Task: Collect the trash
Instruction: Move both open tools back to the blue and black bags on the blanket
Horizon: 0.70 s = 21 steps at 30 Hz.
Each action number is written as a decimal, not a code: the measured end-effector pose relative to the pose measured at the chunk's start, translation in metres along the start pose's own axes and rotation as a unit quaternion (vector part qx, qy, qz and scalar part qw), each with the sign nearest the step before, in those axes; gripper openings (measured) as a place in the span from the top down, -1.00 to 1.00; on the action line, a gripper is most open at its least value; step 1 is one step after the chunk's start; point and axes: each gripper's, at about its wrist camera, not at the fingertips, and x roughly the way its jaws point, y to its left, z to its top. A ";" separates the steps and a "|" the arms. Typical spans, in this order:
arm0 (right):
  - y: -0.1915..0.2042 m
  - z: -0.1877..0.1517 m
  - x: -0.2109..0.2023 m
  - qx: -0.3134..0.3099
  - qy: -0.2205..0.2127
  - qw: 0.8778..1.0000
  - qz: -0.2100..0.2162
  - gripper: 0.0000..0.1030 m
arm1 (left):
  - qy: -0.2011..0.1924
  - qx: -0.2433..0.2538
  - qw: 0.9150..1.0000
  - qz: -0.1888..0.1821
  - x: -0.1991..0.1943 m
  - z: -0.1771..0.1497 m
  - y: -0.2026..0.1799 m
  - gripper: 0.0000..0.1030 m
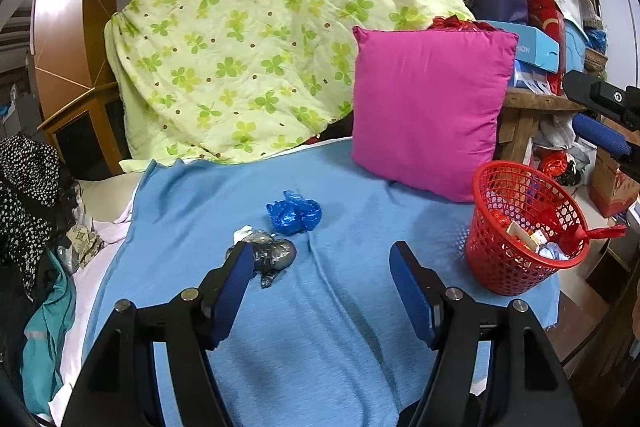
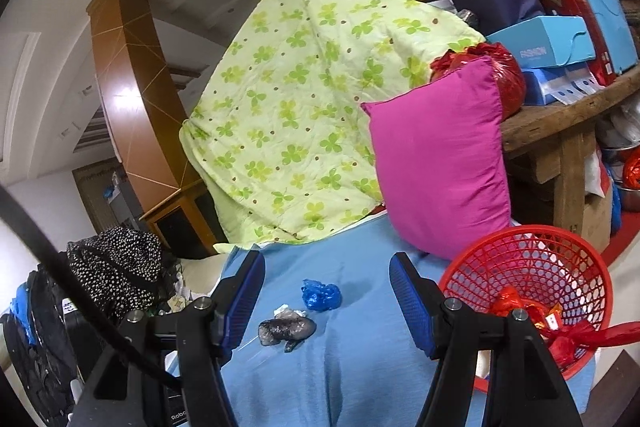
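Centrally, both views look down a blue cloth (image 1: 340, 307) spread over a bed or couch, with a clover-print quilt (image 1: 248, 39) heaped behind it and a magenta cushion (image 1: 428, 111) leaning upright at its right. The left gripper (image 1: 322, 259) hovers low over the cloth with its jaws wide apart and nothing between them; its left finger (image 1: 232, 291) overlaps the near edge of a crumpled grey wrapper (image 1: 274, 255) in the picture, though contact cannot be judged. The right gripper (image 2: 326, 271) is held higher and farther back, jaws likewise spread and empty.

A red mesh basket (image 1: 516, 227) stands on the cloth's right edge, below the cushion, and already holds several wrappers; a red strip hangs over its rim. A crumpled blue plastic bag (image 1: 294, 213) lies mid-cloth, just beyond the grey wrapper and well apart from the basket.

The left wrist view alone shows the right gripper's body entering at the far right edge. The right wrist view alone shows a red foil bag (image 2: 496, 75) behind the cushion on a wooden table (image 2: 560, 123).

The basket's contents are too tangled to name, and a clothing pile (image 1: 36, 195) at left is cut off by the lens edge.
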 end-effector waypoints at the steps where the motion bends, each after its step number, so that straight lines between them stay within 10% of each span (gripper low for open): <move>1: 0.003 -0.001 0.001 -0.002 0.001 1.000 0.001 -0.34 | 0.000 -0.002 1.000 0.000 -0.001 -0.001 0.003 -0.39; 11: 0.030 -0.010 0.015 -0.030 0.024 0.999 0.007 -0.34 | -0.007 -0.025 1.000 -0.005 -0.011 -0.007 0.027 -0.39; 21: 0.070 -0.025 0.035 -0.123 0.051 0.988 -0.075 -0.34 | 0.006 -0.041 0.999 0.025 -0.009 -0.023 0.057 -0.41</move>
